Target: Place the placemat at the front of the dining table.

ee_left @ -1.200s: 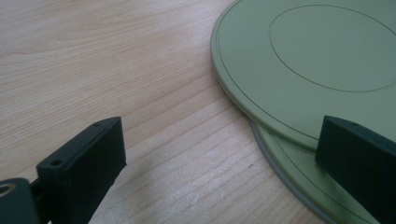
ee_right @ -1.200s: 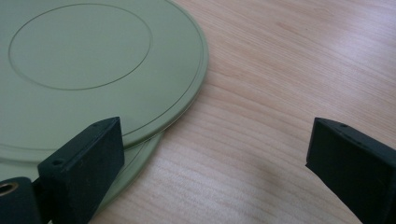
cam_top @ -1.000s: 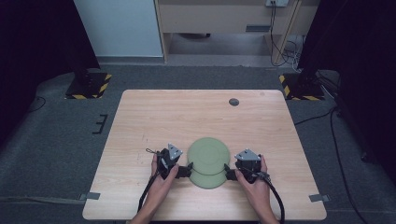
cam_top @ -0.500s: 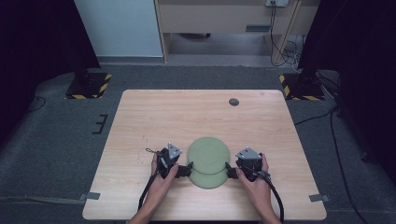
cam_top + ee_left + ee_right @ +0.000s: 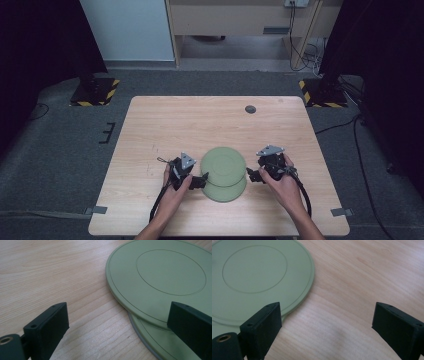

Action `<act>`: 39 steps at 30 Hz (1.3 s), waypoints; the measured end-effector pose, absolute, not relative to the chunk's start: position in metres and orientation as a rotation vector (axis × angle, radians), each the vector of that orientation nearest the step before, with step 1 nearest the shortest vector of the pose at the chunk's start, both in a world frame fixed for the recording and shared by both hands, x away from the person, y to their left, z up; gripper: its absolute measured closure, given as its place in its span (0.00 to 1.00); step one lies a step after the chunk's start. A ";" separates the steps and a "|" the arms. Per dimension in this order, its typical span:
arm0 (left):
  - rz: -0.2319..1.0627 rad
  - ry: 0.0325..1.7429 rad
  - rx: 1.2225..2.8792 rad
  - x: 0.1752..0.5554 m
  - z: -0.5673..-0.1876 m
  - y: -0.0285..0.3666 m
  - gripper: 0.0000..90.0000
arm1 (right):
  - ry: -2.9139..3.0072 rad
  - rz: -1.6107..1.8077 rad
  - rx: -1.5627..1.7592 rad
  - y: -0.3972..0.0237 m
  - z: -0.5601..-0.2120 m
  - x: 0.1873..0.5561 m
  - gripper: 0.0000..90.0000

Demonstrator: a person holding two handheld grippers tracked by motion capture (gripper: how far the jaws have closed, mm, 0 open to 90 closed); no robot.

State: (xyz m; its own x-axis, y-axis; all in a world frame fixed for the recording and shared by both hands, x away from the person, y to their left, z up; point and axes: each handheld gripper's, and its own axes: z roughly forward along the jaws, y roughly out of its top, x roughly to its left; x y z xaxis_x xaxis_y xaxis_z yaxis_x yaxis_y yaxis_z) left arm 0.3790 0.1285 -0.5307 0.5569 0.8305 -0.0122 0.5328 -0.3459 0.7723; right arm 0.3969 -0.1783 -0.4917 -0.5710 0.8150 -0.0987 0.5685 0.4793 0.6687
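Nearest the person, two green plates are seen stacked near the front edge of the table (image 5: 150, 130): the upper plate (image 5: 223, 166) is laid off-centre on the lower plate (image 5: 225, 192), so that a crescent of the lower one shows at the near side. Stacking thus appears done, though not squared up; sliding the upper plate into line, or letting go altogether, is judged to be what is left.

The left gripper (image 5: 199, 181) is held low at the left rim of the stack, its jaws spread wide with the rims between them but not pinched. The right gripper (image 5: 252, 175) is held just off the right rim; its jaws have just been closing a little, yet are kept wide apart with bare wood between them. Both forearms are brought in from the near edge, hands angled inward.

Farther off, a small dark disc (image 5: 250, 109) is set near the far edge.
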 end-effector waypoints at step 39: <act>0.551 1.097 2.089 0.383 -0.531 0.126 0.00 | 2.516 0.697 1.112 -0.139 -0.471 0.458 0.25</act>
State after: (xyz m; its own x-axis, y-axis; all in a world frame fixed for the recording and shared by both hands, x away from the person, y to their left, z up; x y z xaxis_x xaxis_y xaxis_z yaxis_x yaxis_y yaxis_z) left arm 0.3827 0.1263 -0.5313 0.5504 0.8337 0.0453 0.5343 -0.3933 0.7482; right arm 0.4576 -0.1387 -0.4712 -0.6539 0.7526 -0.0774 0.6054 0.5819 0.5430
